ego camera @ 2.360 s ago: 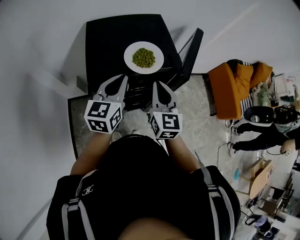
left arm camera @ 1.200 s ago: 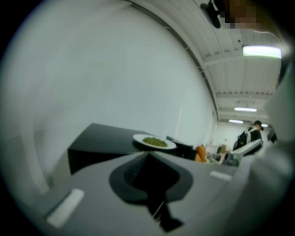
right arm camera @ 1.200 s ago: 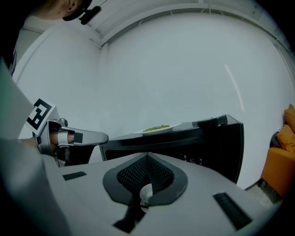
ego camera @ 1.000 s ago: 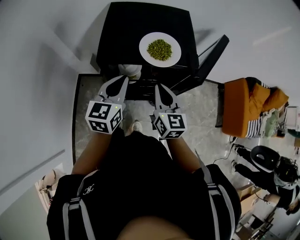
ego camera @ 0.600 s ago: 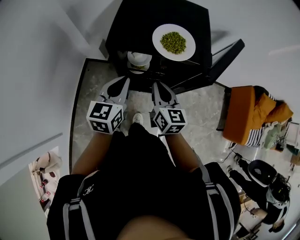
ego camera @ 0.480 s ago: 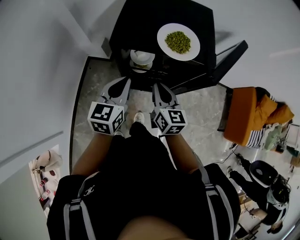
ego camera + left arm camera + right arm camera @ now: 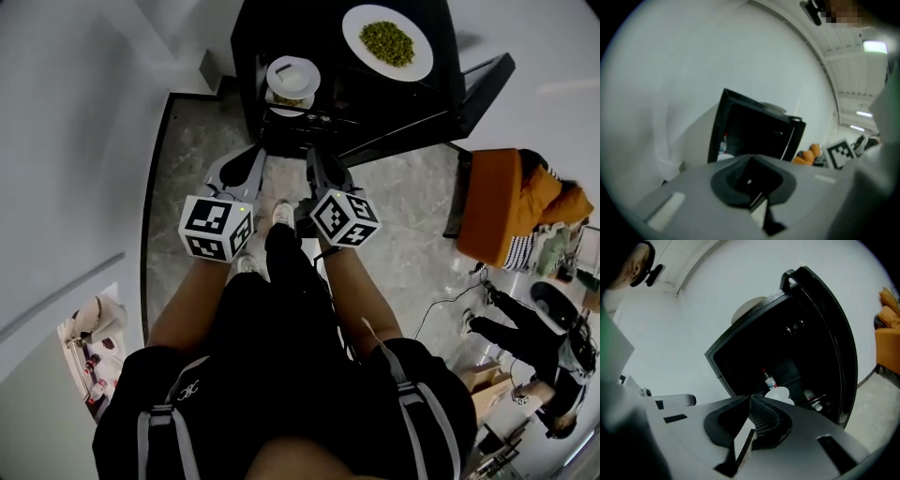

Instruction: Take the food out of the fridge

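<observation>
A black mini fridge (image 7: 281,28) stands open against the wall, its door (image 7: 473,89) swung out to the right. A white plate of green peas (image 7: 386,42) rests on its top. Inside, a white bowl (image 7: 292,77) sits on a shelf; the right gripper view shows this bowl (image 7: 777,393) beside a red-capped bottle (image 7: 768,379). My left gripper (image 7: 255,153) and right gripper (image 7: 314,156) hang side by side in front of the opening, short of the shelf, both shut and empty. The left gripper (image 7: 750,159) and right gripper (image 7: 751,397) point at the dark interior.
The open door (image 7: 834,333) flanks the right side of the opening. More small bottles (image 7: 813,404) lie low in the fridge. An orange seat (image 7: 506,202) and a crouching person (image 7: 525,328) are at the right. White wall (image 7: 75,141) lies at the left.
Both grippers have sunk in front of the fridge and the person has bent lower. The shelf with the white bowl has come into view. The right gripper has rolled.
</observation>
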`<action>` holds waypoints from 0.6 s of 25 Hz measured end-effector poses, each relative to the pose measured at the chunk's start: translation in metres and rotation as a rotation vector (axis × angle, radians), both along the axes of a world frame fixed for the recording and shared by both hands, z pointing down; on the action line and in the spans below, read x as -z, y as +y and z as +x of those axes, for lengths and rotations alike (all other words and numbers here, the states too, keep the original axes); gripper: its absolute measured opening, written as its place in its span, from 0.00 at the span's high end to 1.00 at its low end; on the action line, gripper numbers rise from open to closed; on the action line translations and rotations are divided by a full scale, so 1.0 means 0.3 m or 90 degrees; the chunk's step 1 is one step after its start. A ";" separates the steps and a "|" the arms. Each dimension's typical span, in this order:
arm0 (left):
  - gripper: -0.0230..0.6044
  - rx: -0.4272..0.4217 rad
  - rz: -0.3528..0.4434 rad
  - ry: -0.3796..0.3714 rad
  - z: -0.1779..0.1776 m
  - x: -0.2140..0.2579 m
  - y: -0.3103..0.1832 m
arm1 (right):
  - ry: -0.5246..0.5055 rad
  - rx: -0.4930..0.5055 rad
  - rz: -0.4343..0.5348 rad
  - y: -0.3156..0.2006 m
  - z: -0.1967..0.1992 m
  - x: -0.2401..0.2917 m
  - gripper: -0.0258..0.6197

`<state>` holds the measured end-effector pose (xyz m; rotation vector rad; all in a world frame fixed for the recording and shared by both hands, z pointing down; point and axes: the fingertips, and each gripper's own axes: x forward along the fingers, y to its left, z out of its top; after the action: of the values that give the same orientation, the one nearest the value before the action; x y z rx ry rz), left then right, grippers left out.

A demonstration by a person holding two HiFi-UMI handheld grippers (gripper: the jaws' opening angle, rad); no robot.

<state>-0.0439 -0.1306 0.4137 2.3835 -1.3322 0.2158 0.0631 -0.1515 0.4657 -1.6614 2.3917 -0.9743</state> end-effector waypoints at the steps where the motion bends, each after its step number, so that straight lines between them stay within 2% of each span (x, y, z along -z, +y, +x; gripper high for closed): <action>1: 0.96 0.003 -0.002 0.004 -0.010 -0.020 0.006 | -0.016 -0.012 -0.007 -0.002 -0.002 -0.028 0.96; 5: 0.96 0.008 0.004 0.007 -0.027 -0.127 0.034 | -0.079 -0.028 -0.035 0.018 -0.014 -0.164 0.96; 10: 0.96 0.019 0.023 0.015 -0.021 -0.322 -0.045 | -0.102 -0.030 -0.019 -0.039 -0.018 -0.325 0.95; 15: 0.96 0.014 0.057 0.016 -0.014 -0.504 -0.132 | -0.165 -0.060 -0.011 -0.131 -0.008 -0.499 0.89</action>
<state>-0.0480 -0.1701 0.5648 2.4344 -1.3826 0.1215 0.0607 -0.1908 0.6155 -1.5309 2.1253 -1.1208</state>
